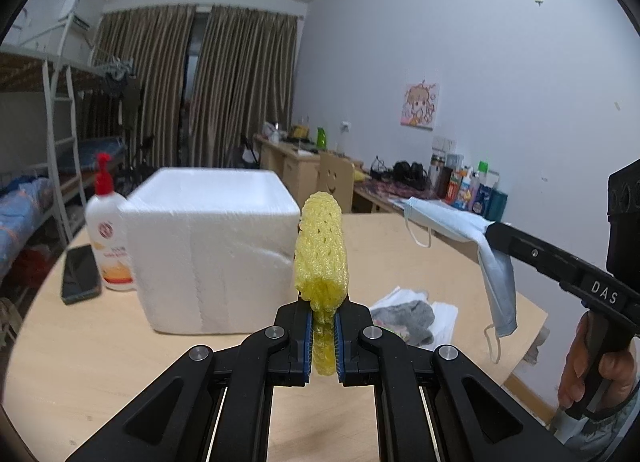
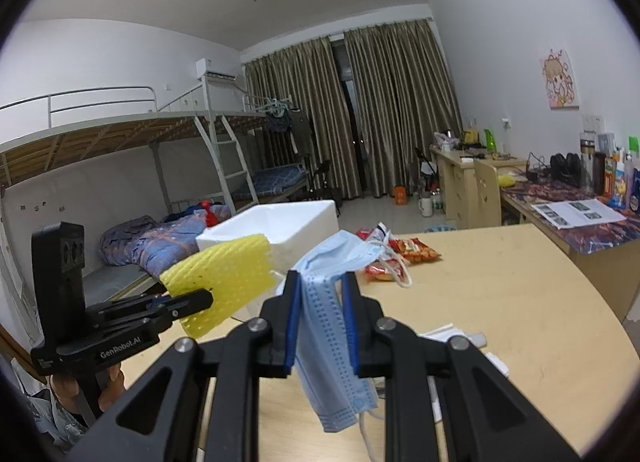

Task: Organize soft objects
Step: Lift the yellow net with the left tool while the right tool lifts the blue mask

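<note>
Dorm-room bunks and drawn curtains frame the wooden table (image 1: pixel 120 342), where a white foam box (image 1: pixel 208 238) stands as the landmark. Just in front of the box, my left gripper (image 1: pixel 323 326) is clamped on a yellow foam net sleeve (image 1: pixel 322 246) raised above the tabletop. To the box's right, my right gripper (image 2: pixel 320 318) pinches a blue face mask (image 2: pixel 332 326), which dangles over a grey sock (image 1: pixel 412 318) lying on the table.

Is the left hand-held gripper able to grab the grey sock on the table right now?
Probably not yet: the left hand-held gripper is already shut on the yellow foam net. The grey sock itself lies uncovered.
</note>
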`<action>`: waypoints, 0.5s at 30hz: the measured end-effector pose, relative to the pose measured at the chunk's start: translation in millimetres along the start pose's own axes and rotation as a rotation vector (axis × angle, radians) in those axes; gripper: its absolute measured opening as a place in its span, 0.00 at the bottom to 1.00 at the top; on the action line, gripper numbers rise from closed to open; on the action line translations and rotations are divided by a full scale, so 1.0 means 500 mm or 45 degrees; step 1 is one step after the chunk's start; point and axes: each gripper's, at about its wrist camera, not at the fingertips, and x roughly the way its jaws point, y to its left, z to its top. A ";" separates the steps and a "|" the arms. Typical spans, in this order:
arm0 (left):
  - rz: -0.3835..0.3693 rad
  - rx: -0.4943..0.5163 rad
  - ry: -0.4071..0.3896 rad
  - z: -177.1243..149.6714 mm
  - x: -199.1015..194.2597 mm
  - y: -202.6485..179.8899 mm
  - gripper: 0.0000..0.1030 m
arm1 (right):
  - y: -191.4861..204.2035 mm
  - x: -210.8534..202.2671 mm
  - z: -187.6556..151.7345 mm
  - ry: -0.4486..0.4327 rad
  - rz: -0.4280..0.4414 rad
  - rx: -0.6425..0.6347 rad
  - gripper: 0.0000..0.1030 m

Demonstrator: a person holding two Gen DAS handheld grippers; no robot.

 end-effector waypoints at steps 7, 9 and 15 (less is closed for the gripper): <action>0.058 0.018 -0.085 0.017 -0.067 -0.006 0.09 | 0.037 -0.031 0.012 -0.068 0.040 -0.041 0.23; 0.073 0.020 -0.115 0.018 -0.088 -0.005 0.09 | 0.047 -0.038 0.016 -0.081 0.043 -0.051 0.23; 0.128 0.028 -0.177 0.018 -0.142 0.002 0.09 | 0.065 -0.046 0.030 -0.111 0.068 -0.073 0.23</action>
